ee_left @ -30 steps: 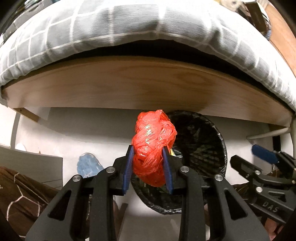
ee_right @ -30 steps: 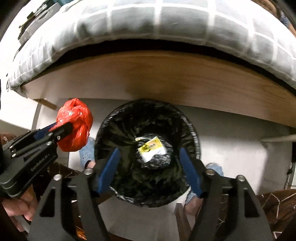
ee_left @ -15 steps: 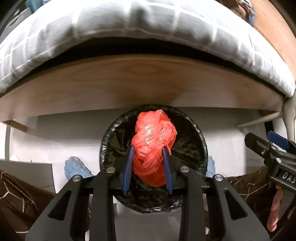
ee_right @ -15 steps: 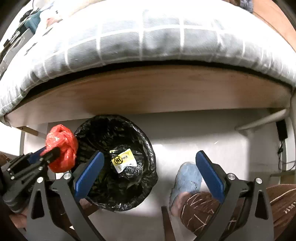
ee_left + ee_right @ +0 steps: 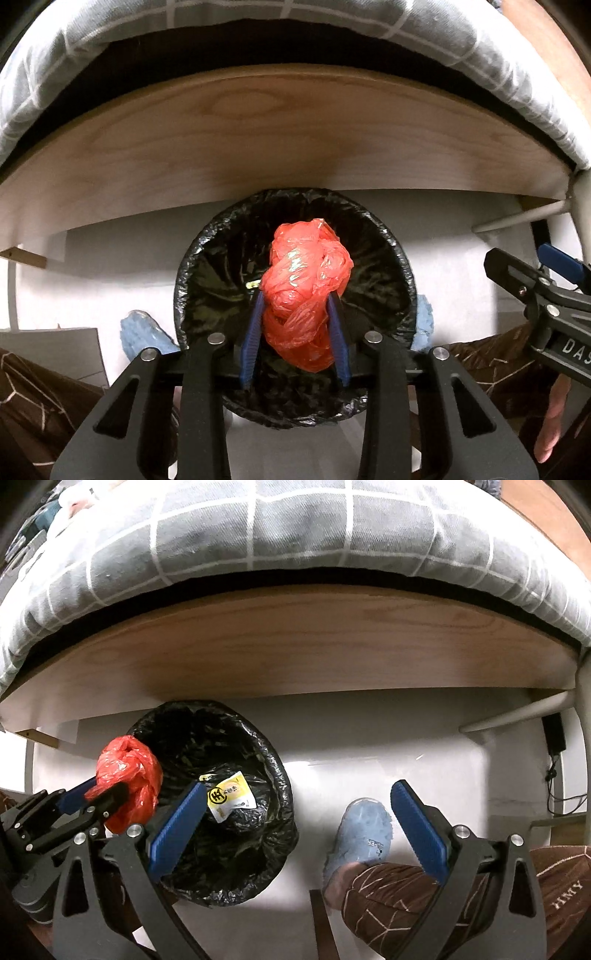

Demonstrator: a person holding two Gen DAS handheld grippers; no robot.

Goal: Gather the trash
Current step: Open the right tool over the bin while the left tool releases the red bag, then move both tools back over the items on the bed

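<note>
my left gripper [image 5: 295, 332] hangs over the round black-lined trash bin [image 5: 400, 258], its jaws just easing apart yet the blue pads touching the crumpled red plastic bag [image 5: 306, 291] between them. my right gripper [image 5: 295, 827], jaws spread wide and empty, sits just right of the bin, above a blue slipper [image 5: 364, 830].

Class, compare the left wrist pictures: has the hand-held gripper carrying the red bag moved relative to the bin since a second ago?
Yes. The left hand-held gripper has carried the red bag from the bin's left rim to over its opening.
</note>
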